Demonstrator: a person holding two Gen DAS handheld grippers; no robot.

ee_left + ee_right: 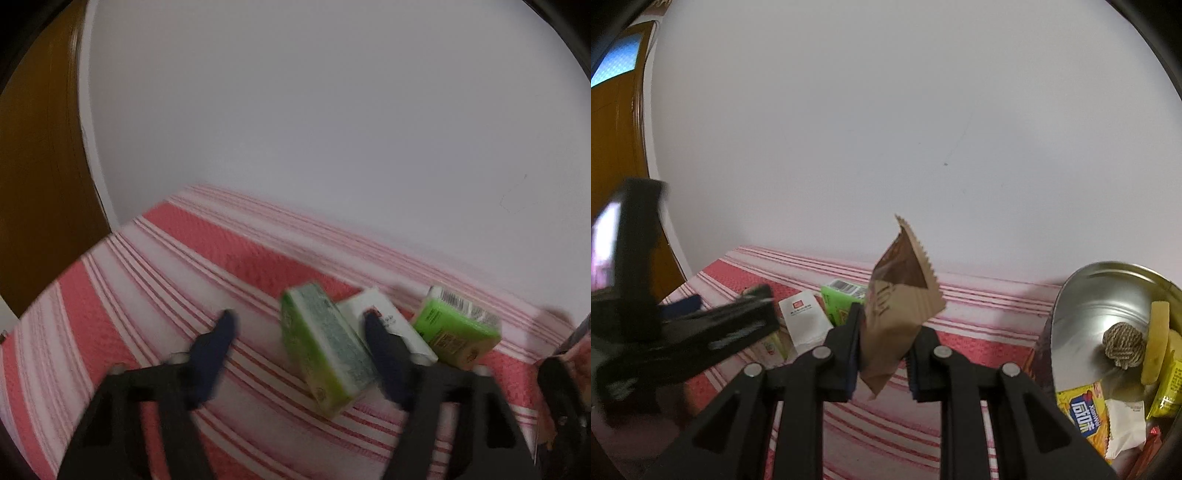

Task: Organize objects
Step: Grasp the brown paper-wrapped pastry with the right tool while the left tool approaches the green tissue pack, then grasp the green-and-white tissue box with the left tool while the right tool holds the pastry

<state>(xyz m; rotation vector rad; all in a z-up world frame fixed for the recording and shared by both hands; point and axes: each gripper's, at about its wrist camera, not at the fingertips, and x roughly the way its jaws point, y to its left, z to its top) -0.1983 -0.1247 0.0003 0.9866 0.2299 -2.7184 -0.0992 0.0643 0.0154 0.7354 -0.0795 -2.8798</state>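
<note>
The right gripper (882, 354) pinched a brown serrated-edge paper snack packet (899, 314) at centre frame. It should clear the rim of the round metal tin (1108, 295), lower right, before release. The left gripper (299, 325), spread and empty, straddled a green-and-white carton (325, 347) on the red-striped cloth (147, 258).

In the left wrist view, three boxes lie in a row on the cloth (110, 295) at lower centre: a long box (325, 343) leftmost, a flat box (391, 321) just beside it, and a third box (458, 325) rightmost, near the wall behind. In the right wrist view, a wrapper (897, 306) stands at centre before those boxes; a tin (1108, 295) at lower right holds a rope ball (1124, 343) and a biscuit packet (1084, 413).
</note>
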